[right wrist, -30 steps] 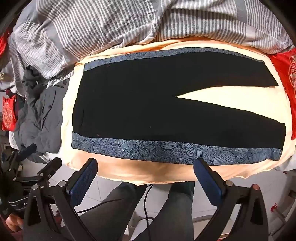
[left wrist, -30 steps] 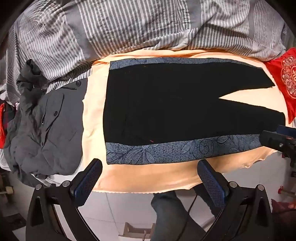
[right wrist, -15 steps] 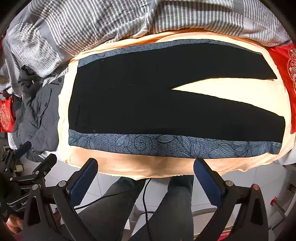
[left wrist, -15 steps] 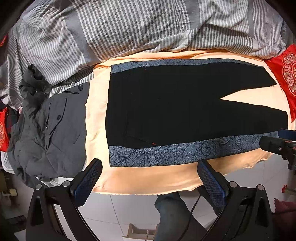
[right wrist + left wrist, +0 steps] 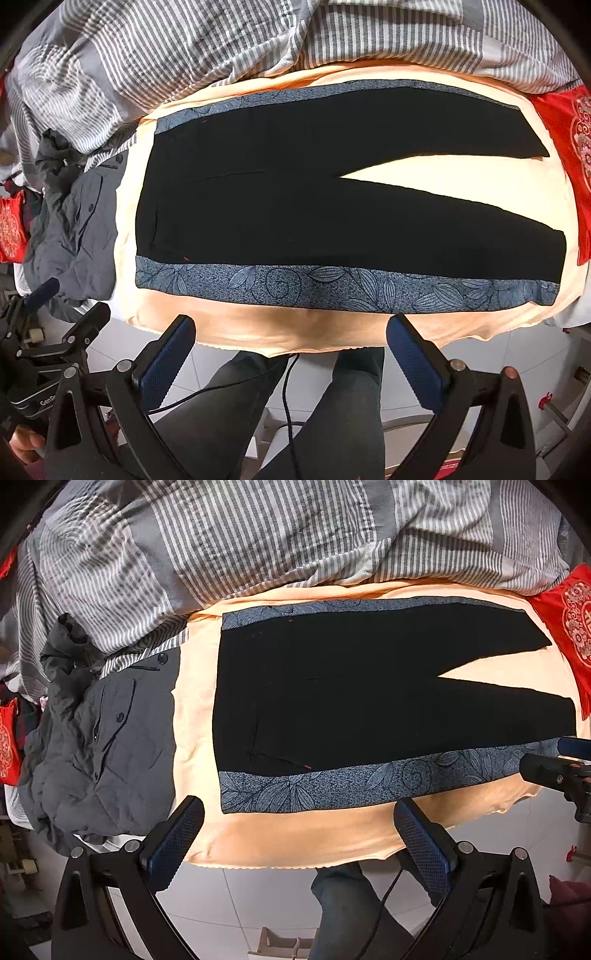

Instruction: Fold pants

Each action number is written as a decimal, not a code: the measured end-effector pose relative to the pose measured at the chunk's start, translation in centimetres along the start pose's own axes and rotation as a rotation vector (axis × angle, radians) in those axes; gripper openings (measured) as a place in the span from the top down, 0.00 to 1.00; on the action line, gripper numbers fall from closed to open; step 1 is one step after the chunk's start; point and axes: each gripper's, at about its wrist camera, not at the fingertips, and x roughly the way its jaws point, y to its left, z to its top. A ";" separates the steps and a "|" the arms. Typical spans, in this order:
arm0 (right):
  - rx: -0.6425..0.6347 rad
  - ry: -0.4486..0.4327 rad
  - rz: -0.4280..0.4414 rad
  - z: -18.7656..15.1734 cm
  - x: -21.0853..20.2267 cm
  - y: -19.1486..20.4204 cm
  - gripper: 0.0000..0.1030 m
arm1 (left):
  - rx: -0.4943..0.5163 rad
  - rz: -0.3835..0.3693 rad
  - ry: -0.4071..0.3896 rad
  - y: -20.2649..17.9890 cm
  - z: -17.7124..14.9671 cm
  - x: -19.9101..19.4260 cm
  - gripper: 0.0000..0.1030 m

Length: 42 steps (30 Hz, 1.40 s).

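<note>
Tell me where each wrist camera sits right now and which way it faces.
Left wrist: above the bed's near edge, facing the waist half of the black pants; open left tongs, a trouser leg, right tongs at its right edge.
Right wrist: further right, facing the pants centrally; open right tongs, both legs, left tongs lower left.
Shared: pants, peach sheet, grey clothes.

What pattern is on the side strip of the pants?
Blue-grey speckled with leaf outlines, along the black pants' near side strip; clearest in the right wrist view.
</note>
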 end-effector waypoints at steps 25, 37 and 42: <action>-0.022 -0.010 -0.008 -0.5 -0.4 0.4 0.00 | -0.004 0.011 -0.003 -0.3 -0.7 -0.1 0.00; -0.026 -0.014 -0.008 -0.5 -0.6 0.2 0.00 | -0.008 0.015 -0.004 -0.1 -0.8 -0.3 0.00; -0.024 -0.015 -0.007 -0.6 -0.6 0.1 0.00 | -0.008 0.017 -0.005 0.0 -1.0 -0.4 0.00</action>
